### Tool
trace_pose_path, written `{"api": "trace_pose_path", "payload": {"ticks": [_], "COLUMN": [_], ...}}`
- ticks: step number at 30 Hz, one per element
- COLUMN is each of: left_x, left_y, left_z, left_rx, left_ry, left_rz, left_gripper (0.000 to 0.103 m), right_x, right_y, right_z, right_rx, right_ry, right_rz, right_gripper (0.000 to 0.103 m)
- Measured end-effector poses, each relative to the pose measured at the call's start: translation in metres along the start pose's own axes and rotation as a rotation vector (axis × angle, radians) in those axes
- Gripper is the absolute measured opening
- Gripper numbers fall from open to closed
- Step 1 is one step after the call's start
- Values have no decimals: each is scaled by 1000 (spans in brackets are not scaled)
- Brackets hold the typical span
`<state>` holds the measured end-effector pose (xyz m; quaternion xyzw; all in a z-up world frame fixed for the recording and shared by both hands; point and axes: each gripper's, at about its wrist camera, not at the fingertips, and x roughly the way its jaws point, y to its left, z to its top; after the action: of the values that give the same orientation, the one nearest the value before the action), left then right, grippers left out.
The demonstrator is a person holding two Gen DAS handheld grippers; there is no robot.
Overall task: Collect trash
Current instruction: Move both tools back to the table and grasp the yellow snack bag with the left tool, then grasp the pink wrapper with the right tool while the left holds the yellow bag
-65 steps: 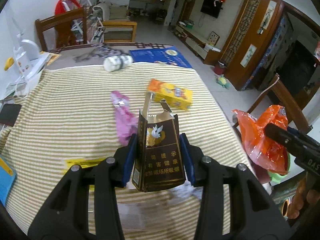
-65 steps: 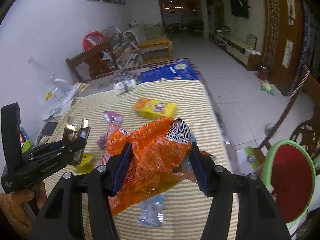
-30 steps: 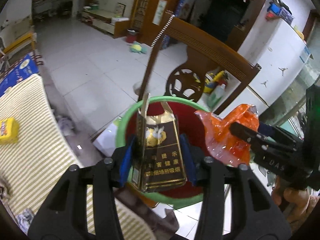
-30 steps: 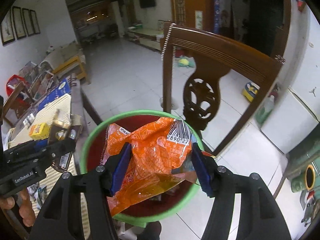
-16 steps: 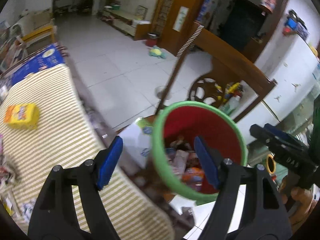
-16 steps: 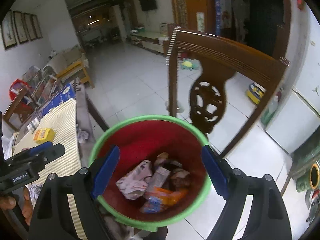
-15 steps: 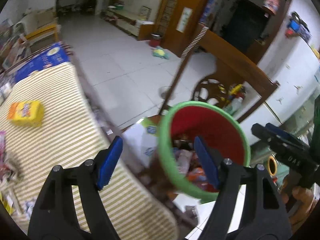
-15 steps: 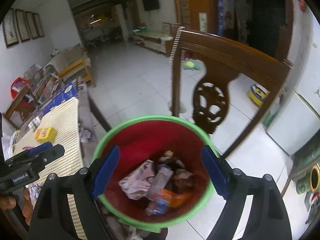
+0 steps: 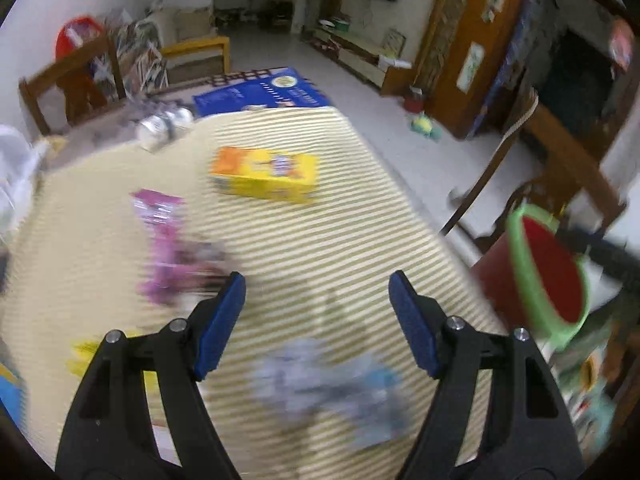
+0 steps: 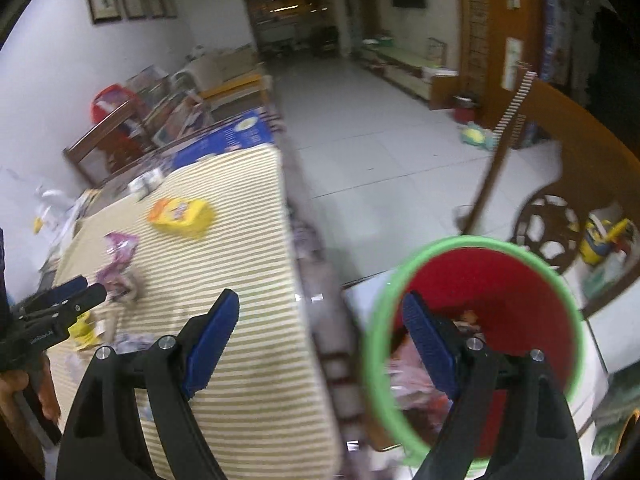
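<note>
Both tools wide, empty: left tool (image 9: pixel 316 292), right tool (image 10: pixel 320 312); 1 bin (image 10: pixel 384 280).

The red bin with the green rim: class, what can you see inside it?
Inside the red bin, crumpled wrappers lie at the bottom, blurred pink and orange. The right tongs cover part of the pile, so single items cannot be told.

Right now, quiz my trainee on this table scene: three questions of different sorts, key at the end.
1. True or false: the left hand-held gripper holds a wrapper.
2. Which colour is the bin's rim? A blue, B green, C white.
3. Fill in: the yellow box lies on the ______ tablecloth.

Key:
1. False; both it and the right hand-held gripper are open and empty.
2. B.
3. Striped.
</note>
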<state>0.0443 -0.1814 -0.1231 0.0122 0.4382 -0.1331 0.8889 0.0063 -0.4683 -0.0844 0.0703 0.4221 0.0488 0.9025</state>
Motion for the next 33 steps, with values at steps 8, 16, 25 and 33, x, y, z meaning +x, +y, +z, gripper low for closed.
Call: {"api": "trace_pose_path", "payload": {"ticks": [8,16,25,33], "left_x": [9,54,53,27], "left_y": [104,155,186,244], "left_z": [-39,-61,-52,-38], "left_rx": [336,420,219,-205], "left_ry": [227,380,329,171], "left_rz": [27,-33,-159,-176], "left_gripper": [78,76,34,34], "right_x": [20,31,53,106], "right_y": [88,152,207,253], "right_z": [-10,-19,-18,3], "right_rx": [-56,-24,-35,-152], "right_ry": [53,69,115,200], "right_rz": [60,66,83,93], "right_gripper": [92,92,92,92]}}
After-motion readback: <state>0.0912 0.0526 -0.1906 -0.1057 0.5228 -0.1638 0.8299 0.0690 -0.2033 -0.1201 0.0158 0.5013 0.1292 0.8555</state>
